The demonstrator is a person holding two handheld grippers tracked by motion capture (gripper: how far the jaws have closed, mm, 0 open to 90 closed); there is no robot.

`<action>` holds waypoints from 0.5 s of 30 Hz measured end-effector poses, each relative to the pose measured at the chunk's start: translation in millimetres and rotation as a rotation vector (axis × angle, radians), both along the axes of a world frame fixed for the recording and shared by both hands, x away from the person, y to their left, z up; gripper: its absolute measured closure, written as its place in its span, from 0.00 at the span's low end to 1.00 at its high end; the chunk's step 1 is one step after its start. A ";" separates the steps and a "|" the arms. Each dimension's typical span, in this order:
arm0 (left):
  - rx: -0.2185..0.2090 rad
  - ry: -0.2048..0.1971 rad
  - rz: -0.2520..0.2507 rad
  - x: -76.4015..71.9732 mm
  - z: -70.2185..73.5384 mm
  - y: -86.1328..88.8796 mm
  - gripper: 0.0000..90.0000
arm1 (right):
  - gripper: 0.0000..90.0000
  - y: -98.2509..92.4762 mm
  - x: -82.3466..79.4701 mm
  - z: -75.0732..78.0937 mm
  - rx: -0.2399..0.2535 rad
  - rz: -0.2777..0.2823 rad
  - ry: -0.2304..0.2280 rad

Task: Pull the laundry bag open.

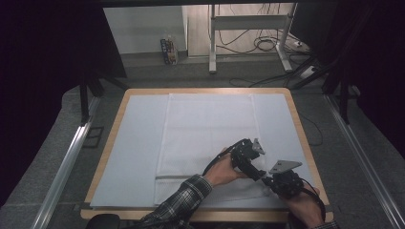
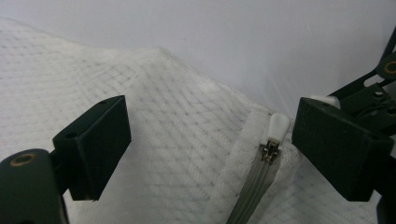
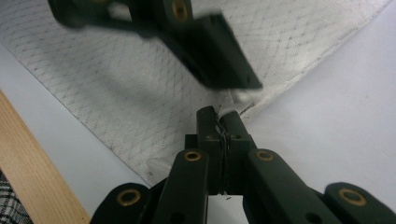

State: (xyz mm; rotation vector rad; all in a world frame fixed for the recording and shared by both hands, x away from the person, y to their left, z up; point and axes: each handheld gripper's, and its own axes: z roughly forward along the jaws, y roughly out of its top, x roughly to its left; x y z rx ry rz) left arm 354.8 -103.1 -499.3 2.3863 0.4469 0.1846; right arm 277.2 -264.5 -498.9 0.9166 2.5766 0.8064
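High view: a white mesh laundry bag [image 1: 205,138] lies flat on a pale sheet covering the wooden table [image 1: 301,129]; both hands meet at its lower-right corner, the left gripper [image 1: 253,167] just above-left of the right gripper [image 1: 270,180].

Left gripper view: jaws stand wide apart, holding nothing; between them, lower right of centre, the zipper [image 2: 254,186] ends in a white pull tab [image 2: 278,127], close beside the right-hand jaw.

Right gripper view: right gripper [image 3: 220,122] has its jaws pressed together at the bag's corner edge — whether mesh is actually pinched there, I cannot tell; the left gripper's jaw crosses the top, blurred.

Risk: the tab is small — closing off-centre would likely miss it or catch mesh. A weak corner hold could let the bag drag along.
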 end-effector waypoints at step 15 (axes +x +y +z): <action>-0.046 -0.011 0.050 1.5 11.5 42.4 0.18 | 0.98 0.1 -0.6 1.7 -0.011 -0.005 -0.025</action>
